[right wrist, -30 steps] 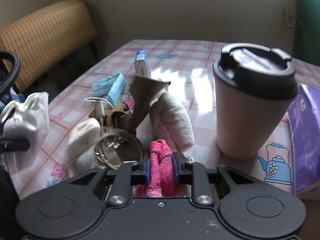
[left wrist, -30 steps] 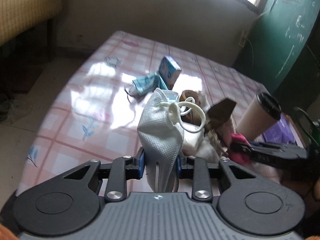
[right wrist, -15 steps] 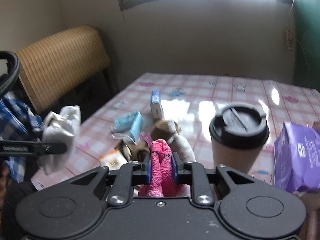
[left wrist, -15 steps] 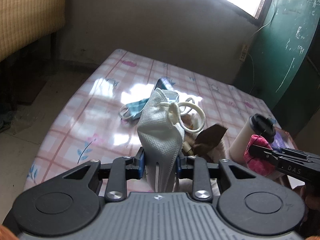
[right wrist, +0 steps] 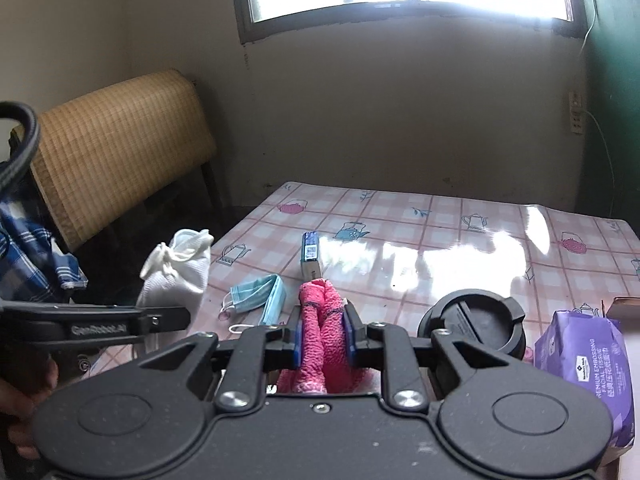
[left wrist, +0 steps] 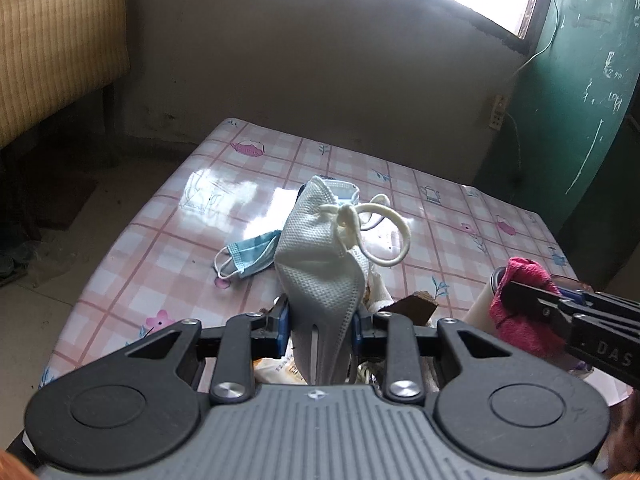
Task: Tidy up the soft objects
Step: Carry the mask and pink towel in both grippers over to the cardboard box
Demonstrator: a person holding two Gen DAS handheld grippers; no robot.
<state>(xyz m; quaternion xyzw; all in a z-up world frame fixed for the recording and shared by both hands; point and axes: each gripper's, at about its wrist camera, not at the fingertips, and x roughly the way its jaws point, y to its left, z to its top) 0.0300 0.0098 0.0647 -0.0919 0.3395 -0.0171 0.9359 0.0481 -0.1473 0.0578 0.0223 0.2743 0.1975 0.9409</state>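
Note:
My left gripper (left wrist: pixel 320 320) is shut on a white folded mask (left wrist: pixel 320 256) with looped cream straps and holds it up above the table; the mask also shows in the right wrist view (right wrist: pixel 178 272). My right gripper (right wrist: pixel 322 334) is shut on a pink cloth (right wrist: pixel 322 320), also raised; the cloth shows at the right of the left wrist view (left wrist: pixel 520 300). A blue surgical mask (left wrist: pixel 250 256) lies on the pink checked tablecloth (left wrist: pixel 192 240), and appears in the right wrist view (right wrist: pixel 260 298).
A paper cup with a black lid (right wrist: pixel 472 320), a purple tissue pack (right wrist: pixel 588 364) and a small blue box (right wrist: pixel 310 254) stand on the table. A brown scrap (left wrist: pixel 416 306) lies under my left gripper. A woven bench (right wrist: pixel 116 144) is at the left.
Both grippers have risen and pulled back from the pile with the white mask and pink cloth still held. The table items now sit lower and farther away in both views.

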